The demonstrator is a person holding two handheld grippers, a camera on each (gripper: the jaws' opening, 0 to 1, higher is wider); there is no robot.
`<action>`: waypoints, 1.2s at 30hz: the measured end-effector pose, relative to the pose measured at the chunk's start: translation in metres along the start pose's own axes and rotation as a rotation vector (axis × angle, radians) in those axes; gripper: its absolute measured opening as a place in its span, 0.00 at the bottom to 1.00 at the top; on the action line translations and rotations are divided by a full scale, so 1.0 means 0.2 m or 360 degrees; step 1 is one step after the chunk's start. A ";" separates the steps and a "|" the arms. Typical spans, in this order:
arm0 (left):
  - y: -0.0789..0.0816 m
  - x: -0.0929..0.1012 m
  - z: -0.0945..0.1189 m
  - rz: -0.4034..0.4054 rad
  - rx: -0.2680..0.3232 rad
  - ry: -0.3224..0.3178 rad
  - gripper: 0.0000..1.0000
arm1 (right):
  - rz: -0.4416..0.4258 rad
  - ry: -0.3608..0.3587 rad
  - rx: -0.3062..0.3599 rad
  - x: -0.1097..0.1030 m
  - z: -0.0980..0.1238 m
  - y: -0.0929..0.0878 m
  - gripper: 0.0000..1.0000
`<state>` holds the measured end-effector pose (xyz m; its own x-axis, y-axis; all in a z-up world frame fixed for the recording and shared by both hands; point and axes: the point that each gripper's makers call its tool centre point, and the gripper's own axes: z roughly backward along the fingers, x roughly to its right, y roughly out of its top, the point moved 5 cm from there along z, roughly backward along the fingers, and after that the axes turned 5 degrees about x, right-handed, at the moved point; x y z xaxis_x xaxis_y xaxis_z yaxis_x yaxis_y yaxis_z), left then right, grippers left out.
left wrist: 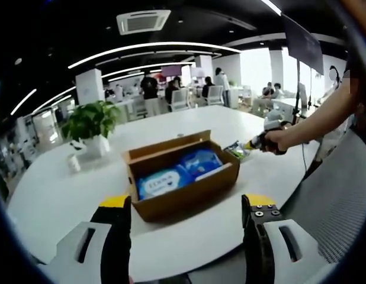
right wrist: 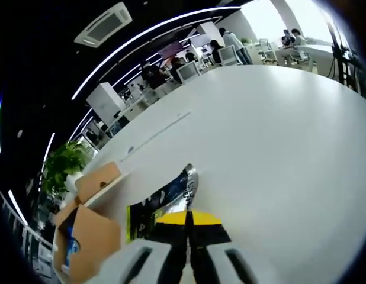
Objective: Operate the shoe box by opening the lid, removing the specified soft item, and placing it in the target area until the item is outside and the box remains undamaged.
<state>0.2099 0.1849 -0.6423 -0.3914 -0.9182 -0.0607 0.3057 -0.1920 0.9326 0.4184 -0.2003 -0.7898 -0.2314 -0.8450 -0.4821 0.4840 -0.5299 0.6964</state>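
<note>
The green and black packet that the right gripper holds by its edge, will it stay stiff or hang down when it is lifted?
The packet looks like thin, glossy film, so it probably droops from the right gripper, whose jaws are shut on one edge. In the left gripper view it hangs small beside the cardboard box, so it is likely light. The shiny surface may slip.

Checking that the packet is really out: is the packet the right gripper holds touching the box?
Apart. In the left gripper view, bare table separates the packet, held in the right gripper, from the box.
</note>
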 end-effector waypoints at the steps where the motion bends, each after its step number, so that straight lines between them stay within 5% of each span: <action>1: 0.00 0.00 0.00 0.0002 0.0000 0.0001 0.79 | 0.0016 0.0009 -0.0015 0.00 0.00 -0.01 0.00; 18: 0.00 -0.01 0.00 0.0001 0.0011 0.0030 0.78 | 0.0288 0.0042 -0.0076 0.02 -0.03 -0.02 0.00; 34: 0.01 -0.01 0.01 0.0015 0.0029 0.0039 0.78 | 0.0356 0.0065 -0.0126 0.03 -0.05 -0.03 0.01; 36: 0.01 -0.01 0.01 0.0015 0.0031 0.0038 0.78 | 0.0455 0.0090 -0.0141 0.02 -0.05 -0.02 0.02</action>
<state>0.2103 0.1877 -0.6398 -0.3674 -0.9281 -0.0603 0.2920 -0.1766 0.9400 0.4237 -0.2010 -0.8001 -0.0289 -0.9522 -0.3040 0.5949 -0.2608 0.7603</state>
